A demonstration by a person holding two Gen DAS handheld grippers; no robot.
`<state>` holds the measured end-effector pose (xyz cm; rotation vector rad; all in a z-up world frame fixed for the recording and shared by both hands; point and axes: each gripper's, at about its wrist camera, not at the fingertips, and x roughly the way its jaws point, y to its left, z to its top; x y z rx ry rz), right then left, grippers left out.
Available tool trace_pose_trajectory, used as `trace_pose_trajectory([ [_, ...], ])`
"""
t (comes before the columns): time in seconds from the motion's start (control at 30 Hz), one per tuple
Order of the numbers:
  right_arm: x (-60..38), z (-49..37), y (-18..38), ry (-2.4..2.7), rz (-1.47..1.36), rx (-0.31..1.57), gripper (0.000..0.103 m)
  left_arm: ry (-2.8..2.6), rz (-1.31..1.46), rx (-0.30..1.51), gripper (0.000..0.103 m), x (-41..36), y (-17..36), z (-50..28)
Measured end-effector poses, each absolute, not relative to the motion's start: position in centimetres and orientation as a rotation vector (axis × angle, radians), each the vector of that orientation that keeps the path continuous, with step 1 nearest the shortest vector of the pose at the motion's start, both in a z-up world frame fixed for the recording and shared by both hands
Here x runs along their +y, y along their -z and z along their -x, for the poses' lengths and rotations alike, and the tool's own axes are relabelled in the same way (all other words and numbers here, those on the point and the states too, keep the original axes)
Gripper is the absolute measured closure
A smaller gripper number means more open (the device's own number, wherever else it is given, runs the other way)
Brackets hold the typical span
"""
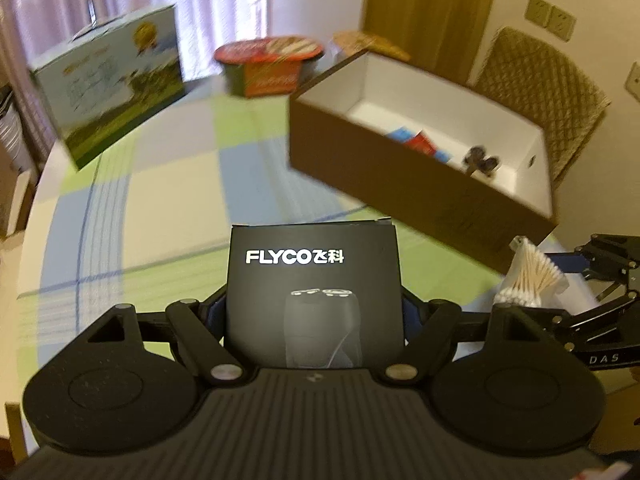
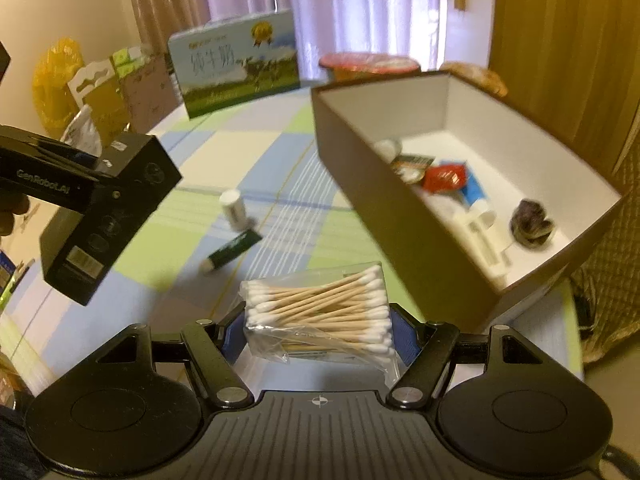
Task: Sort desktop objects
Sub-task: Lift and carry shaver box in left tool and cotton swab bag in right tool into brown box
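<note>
Our right claw [image 2: 318,320] grips the cotton swab bag [image 2: 320,308]; our left claw [image 1: 314,312] grips the black shaver box [image 1: 314,292]. Both hang near the open brown box [image 2: 400,208]; we judge the next move is lowering each inside.

The matte black cardboard shaver box [image 1: 314,292] carries "FLYCO" in white letters followed by the Chinese characters 飞科. The black metal arm of the right gripper [image 1: 600,344] shows the white letters "DAS" at the picture's edge. The glossy black body of the left gripper [image 2: 52,184] reads "GenRobot.AI". The blue-and-green milk carton [image 2: 236,64] bears large Chinese characters, too blurred to make out.
</note>
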<state>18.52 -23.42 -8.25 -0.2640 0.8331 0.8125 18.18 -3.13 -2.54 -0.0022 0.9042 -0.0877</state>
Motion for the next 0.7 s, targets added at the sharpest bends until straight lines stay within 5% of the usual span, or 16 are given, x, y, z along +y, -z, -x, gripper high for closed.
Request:
trace_pose_trajectory([
  [0.7, -28.3, -32.1, 2.5, -0.742, 0.207, 0.700, 0.034, 0.248, -0.014, 0.753, 0.027, -12.2, -2.8, -32.2],
])
